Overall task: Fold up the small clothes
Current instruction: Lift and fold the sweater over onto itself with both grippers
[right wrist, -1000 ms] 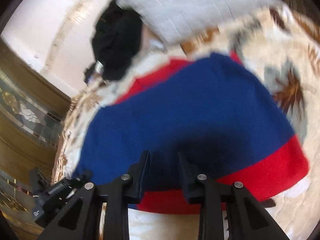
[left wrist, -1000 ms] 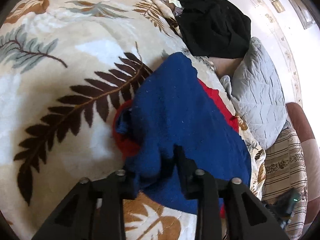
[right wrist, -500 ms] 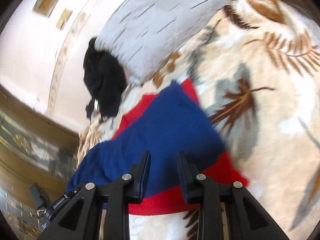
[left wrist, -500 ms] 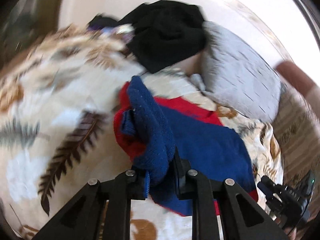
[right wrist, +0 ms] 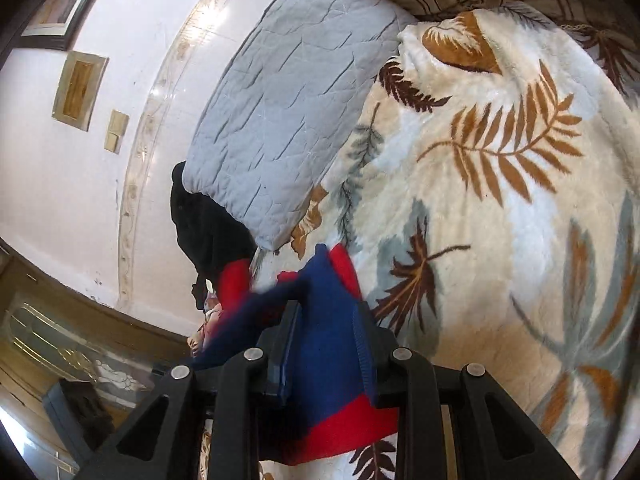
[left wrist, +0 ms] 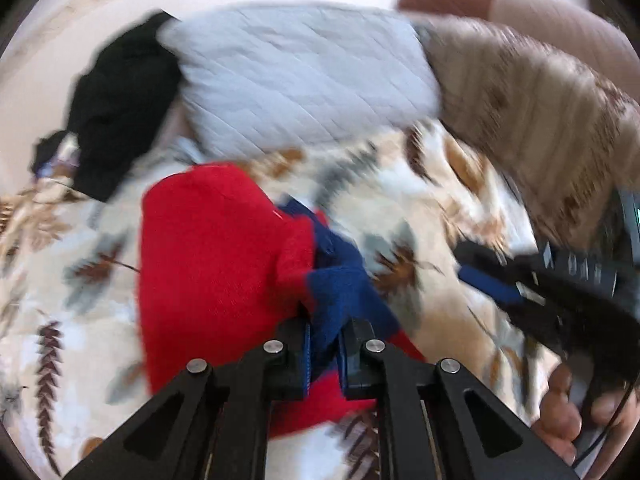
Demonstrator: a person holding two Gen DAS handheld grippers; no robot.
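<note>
A small red and blue knit garment [left wrist: 216, 264] lies on a leaf-print blanket [left wrist: 432, 208]. My left gripper [left wrist: 325, 340] is shut on a blue fold of it, with the red side turned up to its left. My right gripper [right wrist: 326, 320] is shut on another blue part of the same garment [right wrist: 328, 344], held just above the blanket [right wrist: 500, 220]. In the left wrist view the right gripper [left wrist: 520, 288] shows at the right with blue cloth in it, and a hand holds it.
A grey quilted pillow [left wrist: 296, 80] lies behind the garment, also in the right wrist view [right wrist: 288, 116]. A black garment [left wrist: 116, 112] sits at its left. A striped brown cushion [left wrist: 532, 112] is at the right. A white wall [right wrist: 80, 176] stands behind.
Both grippers have lifted and carried the blue edge over, so the red side now faces up in the left wrist view. The garment looks narrower, and the two grippers have come closer together.
</note>
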